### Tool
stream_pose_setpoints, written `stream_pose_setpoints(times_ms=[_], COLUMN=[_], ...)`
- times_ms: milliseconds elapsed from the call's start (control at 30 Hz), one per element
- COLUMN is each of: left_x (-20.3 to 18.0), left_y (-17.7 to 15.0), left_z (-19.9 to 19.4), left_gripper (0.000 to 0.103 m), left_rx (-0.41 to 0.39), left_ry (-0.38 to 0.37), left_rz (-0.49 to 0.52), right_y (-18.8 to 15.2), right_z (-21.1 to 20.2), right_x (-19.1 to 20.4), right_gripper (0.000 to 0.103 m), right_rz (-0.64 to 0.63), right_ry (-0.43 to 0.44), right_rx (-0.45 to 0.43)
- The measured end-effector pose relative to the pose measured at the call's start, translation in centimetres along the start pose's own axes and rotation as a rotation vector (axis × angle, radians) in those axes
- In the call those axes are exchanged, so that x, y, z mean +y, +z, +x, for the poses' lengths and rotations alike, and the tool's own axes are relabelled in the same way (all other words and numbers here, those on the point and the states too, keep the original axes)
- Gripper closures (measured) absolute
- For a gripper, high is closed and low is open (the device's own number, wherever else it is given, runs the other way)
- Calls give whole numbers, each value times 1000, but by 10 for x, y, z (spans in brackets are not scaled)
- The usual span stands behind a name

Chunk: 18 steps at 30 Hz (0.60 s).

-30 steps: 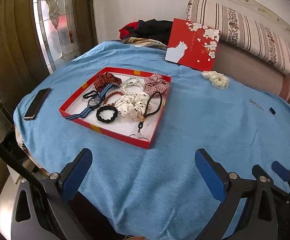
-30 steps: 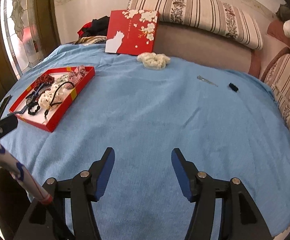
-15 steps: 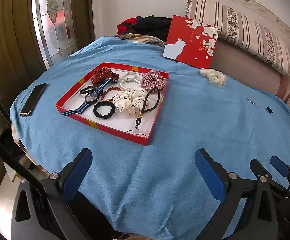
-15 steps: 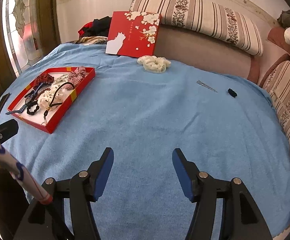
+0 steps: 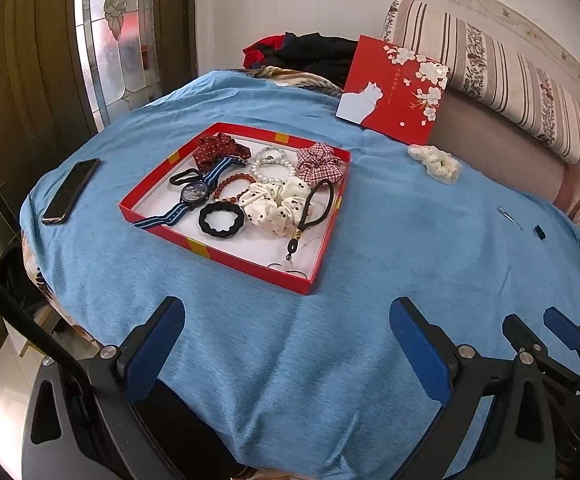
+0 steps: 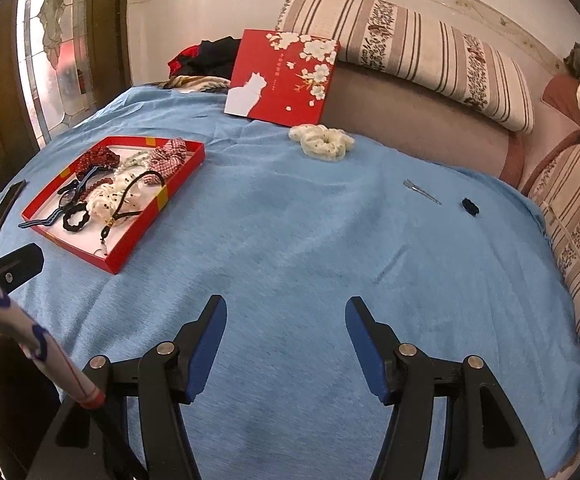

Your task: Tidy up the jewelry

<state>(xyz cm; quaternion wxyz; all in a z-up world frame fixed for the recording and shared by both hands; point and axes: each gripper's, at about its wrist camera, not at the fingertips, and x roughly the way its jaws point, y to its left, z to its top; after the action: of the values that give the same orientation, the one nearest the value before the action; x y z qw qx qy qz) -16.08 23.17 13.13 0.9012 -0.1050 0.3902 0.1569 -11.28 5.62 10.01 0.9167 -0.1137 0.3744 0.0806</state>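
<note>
A red tray (image 5: pixel 225 258) (image 6: pixel 137 236) on the blue cloth holds a watch (image 5: pixel 193 194), a black ring-shaped hair tie (image 5: pixel 221 220), bead bracelets, scrunchies and a black cord. A cream scrunchie (image 5: pixel 436 162) (image 6: pixel 324 142), a silver hair clip (image 5: pixel 510 217) (image 6: pixel 424 193) and a small black piece (image 5: pixel 538 232) (image 6: pixel 470 206) lie loose on the cloth. My left gripper (image 5: pixel 285 344) is open and empty, near the front edge, short of the tray. My right gripper (image 6: pixel 285 332) is open and empty over bare cloth.
A red box lid (image 5: pixel 394 88) (image 6: pixel 283 76) leans on the sofa back at the far edge. A phone (image 5: pixel 71 190) lies left of the tray. Striped cushions (image 6: pixel 410 50) and dark clothes (image 5: pixel 310 54) sit behind the table.
Both grippers have drawn back and risen slightly, so the tray and the table look a little farther away. Both stay open and empty. Nothing on the table has moved.
</note>
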Motion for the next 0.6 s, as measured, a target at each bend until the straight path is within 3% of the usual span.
stream_pose_setpoints(times_ms=[600], left_x=[47], left_y=[4], left_z=[14], left_gripper=[1], left_rx=[24], left_ry=[-10], left_rz=[-81], right_y=[26], right_z=[4], right_x=[53], right_gripper=[35], right_rz=[-102], right_ry=[37], right_rx=[0])
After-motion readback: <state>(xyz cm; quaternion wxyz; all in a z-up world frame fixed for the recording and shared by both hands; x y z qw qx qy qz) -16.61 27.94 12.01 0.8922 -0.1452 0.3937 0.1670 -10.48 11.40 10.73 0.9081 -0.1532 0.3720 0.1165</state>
